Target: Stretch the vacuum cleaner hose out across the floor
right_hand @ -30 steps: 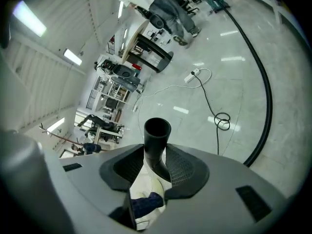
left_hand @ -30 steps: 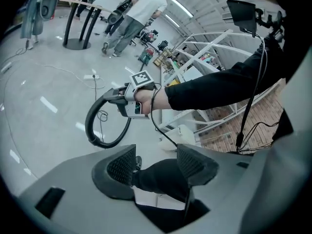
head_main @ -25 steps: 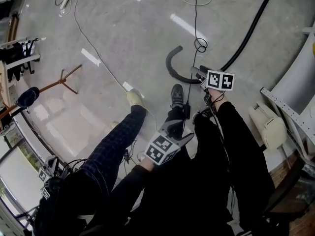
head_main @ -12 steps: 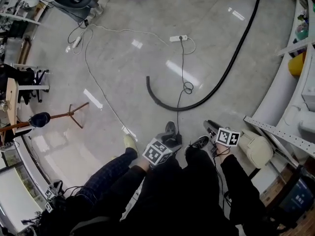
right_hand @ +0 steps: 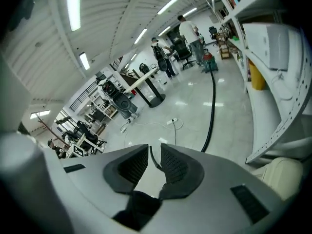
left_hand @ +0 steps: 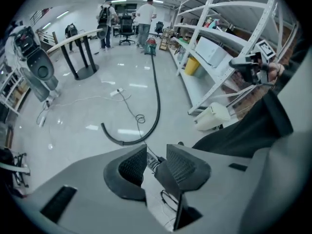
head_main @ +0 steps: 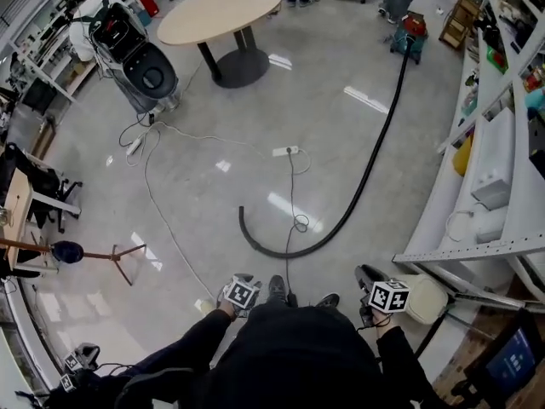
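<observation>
The black vacuum hose [head_main: 375, 156] runs from the red vacuum cleaner [head_main: 413, 28] at the far end down across the floor. It ends in a hooked free end [head_main: 243, 220] ahead of my feet. The hose [left_hand: 158, 96] shows beyond the left jaws and the hose [right_hand: 212, 106] right of the right jaws. My left gripper [head_main: 241, 295] [left_hand: 156, 152] hangs over my left shoe, open. Its jaws have just been closing with nothing between them. My right gripper [head_main: 383, 295] [right_hand: 155, 152] is raised at my right side. Its jaws have closed to a narrow gap with nothing between them.
A white power strip [head_main: 286, 152] and thin cables trail across the floor, crossing the hose's curve. A round table [head_main: 220, 11] and a black-and-white machine [head_main: 136, 58] stand at the back left. Shelving [head_main: 477, 186] lines the right side, with a beige box [head_main: 423, 298] by my right foot. People stand at the far end.
The right gripper has come up and back from the hose's hooked end, which now lies alone on the floor. The left gripper has shifted left. The head view has lifted to take in the room.
</observation>
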The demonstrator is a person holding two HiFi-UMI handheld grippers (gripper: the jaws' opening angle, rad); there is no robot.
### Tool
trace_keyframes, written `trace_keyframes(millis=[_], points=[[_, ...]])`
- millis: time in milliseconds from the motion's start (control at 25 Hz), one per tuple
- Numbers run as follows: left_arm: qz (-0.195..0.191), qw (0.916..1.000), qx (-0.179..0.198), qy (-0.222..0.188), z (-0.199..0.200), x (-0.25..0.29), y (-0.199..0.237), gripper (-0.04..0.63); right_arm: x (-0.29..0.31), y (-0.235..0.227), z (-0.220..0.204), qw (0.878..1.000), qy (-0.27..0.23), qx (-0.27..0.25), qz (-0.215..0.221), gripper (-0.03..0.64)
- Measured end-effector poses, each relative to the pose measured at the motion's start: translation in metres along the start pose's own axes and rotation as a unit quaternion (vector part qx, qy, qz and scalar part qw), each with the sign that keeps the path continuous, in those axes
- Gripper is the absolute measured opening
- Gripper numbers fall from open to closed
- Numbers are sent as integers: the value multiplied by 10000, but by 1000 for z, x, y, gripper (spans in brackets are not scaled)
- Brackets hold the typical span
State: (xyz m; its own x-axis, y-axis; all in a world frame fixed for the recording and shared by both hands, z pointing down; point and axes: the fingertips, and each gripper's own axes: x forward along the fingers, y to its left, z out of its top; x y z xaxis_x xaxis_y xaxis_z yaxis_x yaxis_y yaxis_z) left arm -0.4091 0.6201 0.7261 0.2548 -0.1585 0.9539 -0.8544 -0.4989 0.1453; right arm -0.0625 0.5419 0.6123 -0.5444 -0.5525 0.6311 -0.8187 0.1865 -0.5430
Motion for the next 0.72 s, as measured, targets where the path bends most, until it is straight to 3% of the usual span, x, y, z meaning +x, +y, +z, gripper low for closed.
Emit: trace_keyframes(millis=[200, 240, 320, 400, 440, 600, 720], points=[[205, 9992, -100, 331, -58, -11, 20, 105, -41, 35, 26, 9959, -513, -678, -320, 86], [185, 9989, -237, 348, -62, -13, 22, 103, -46, 41, 31, 9942, -630, -783, -374, 83], [-40, 9960, -858, 258, -59, -23, 19, 99, -54, 55, 42, 9906, -865, -972, -429, 72], [-395, 9894, -1261, -607, -11, -33, 15, 95, -58, 67, 53, 9865, -1061, -1168, -448, 61], [-577, 9845, -1277, -1051, 18, -40, 12, 95, -59, 72, 57, 9845, -1141, -1254, -459, 58], [-1079, 9659, -403, -2317, 128, -97, -18, 95, -62, 87, 68, 9784, -1399, -1444, -479, 49], [-1386, 9394, 266, -3124, 199, -157, -58, 95, -62, 92, 74, 9761, -1538, -1468, -452, 44]])
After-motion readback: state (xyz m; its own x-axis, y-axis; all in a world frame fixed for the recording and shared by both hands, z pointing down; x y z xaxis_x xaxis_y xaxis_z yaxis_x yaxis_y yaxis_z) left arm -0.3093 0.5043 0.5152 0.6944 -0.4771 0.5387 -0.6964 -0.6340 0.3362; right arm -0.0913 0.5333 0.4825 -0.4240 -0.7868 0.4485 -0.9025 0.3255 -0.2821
